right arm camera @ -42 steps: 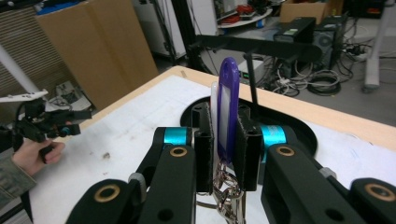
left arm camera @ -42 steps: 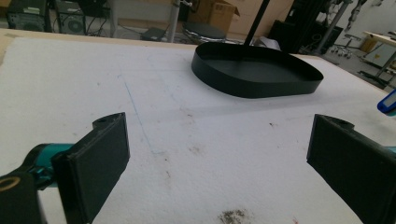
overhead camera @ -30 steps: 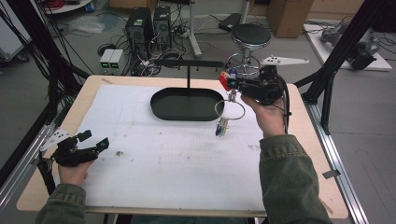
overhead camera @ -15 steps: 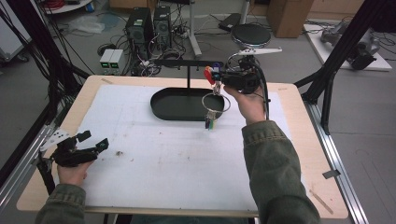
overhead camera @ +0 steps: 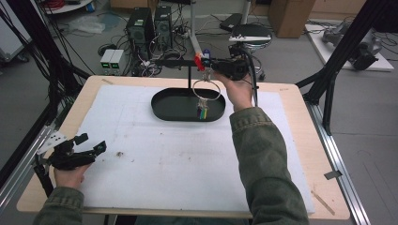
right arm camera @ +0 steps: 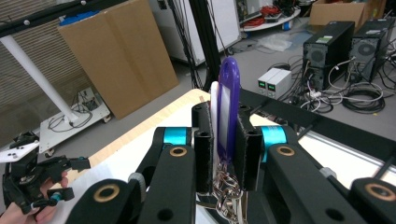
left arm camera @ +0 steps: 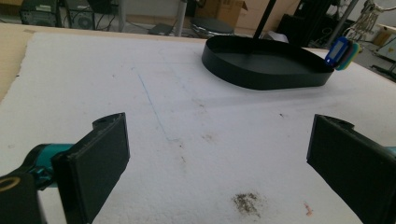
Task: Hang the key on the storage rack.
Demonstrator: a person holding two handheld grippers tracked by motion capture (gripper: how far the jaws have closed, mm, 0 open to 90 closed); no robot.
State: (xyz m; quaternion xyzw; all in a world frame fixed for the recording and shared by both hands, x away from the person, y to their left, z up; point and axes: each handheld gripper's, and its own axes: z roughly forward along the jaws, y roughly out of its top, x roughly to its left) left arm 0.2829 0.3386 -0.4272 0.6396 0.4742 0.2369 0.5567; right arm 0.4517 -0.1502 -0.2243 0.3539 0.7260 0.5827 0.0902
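Right now the biggest thing before me is the surface (overhead camera: 141, 187), its wooden top covered by a white foam mat (overhead camera: 155, 154) with a few smudges. Toward its far side sits the black oval tray (overhead camera: 164, 107), and from it rises a thin post carrying a horizontal black bar (overhead camera: 176, 62): a hanging stand.

My right claw (overhead camera: 207, 62) is up at the right end of that bar. Its jaws are clamped on key tags: in the right gripper view a purple key tag (right arm camera: 229, 112) stands pinched between the pads with a white one flat against it. Below them hangs the large metal key ring (overhead camera: 205, 89), with more coloured tags (overhead camera: 202, 112) dangling low over the tray's right half, not resting in it as far as I can tell.

My left claw (overhead camera: 89, 149) rests at the near left corner of the mat, jaws spread wide with nothing between them, well apart from the tray.

The risk, as I judge it: the ring hangs free below my grip, so it may swing and miss the bar's end or knock it, tipping the light stand. I am also holding slim, smooth tags rather than the ring, so the bunch could slip out and drop into the tray.
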